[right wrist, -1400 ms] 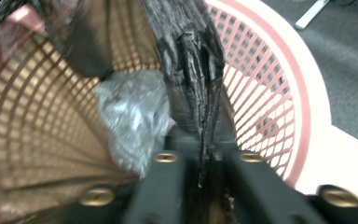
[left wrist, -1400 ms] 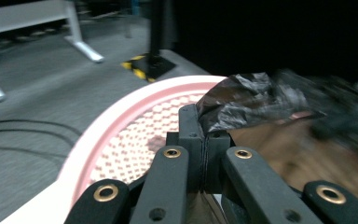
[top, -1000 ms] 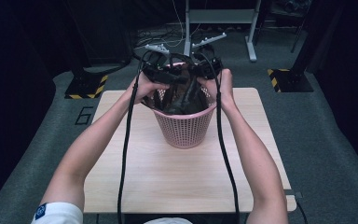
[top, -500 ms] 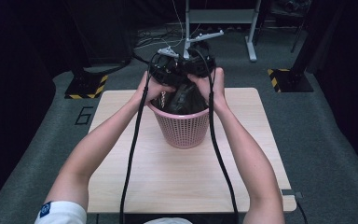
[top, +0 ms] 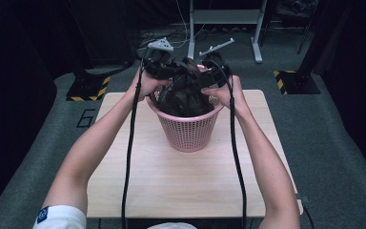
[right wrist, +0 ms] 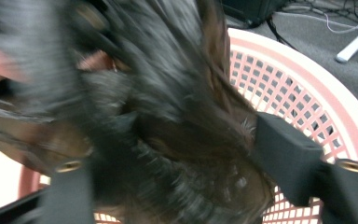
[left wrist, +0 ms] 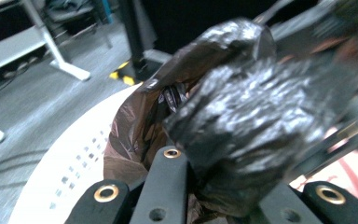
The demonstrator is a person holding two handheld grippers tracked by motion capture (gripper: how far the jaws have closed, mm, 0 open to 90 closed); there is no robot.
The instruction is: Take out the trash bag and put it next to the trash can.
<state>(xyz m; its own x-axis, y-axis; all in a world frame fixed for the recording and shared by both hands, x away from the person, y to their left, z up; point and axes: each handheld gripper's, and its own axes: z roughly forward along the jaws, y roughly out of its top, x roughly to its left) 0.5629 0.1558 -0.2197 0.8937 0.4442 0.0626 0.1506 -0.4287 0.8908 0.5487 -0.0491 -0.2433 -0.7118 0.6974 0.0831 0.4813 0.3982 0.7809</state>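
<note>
A pink mesh basket (top: 188,131) stands on the wooden table (top: 171,181), lined with a dark plastic bag (top: 185,94). Both grippers meet over the basket's far rim with the bag's top gathered between them. My left gripper (top: 167,71) is shut on a crumpled bunch of the bag (left wrist: 242,121), its jaws (left wrist: 219,191) pressing the plastic from both sides. My right gripper (top: 210,72) grips the bag (right wrist: 177,140) too, the film bulging between its jaws (right wrist: 177,182). The basket rim (right wrist: 307,88) shows behind it. The inside of the basket is hidden by the bag.
The basket stands toward the table's far edge, with bare tabletop in front of it. Beyond the table are a grey stand's legs (top: 224,19) and yellow-black striped bases (top: 86,88) on the floor. Two black cables (top: 128,157) trail down over the table.
The two grippers came in from the basket's sides to meet above it, then rose a little, drawing the bag's top up and bunching it between them.
</note>
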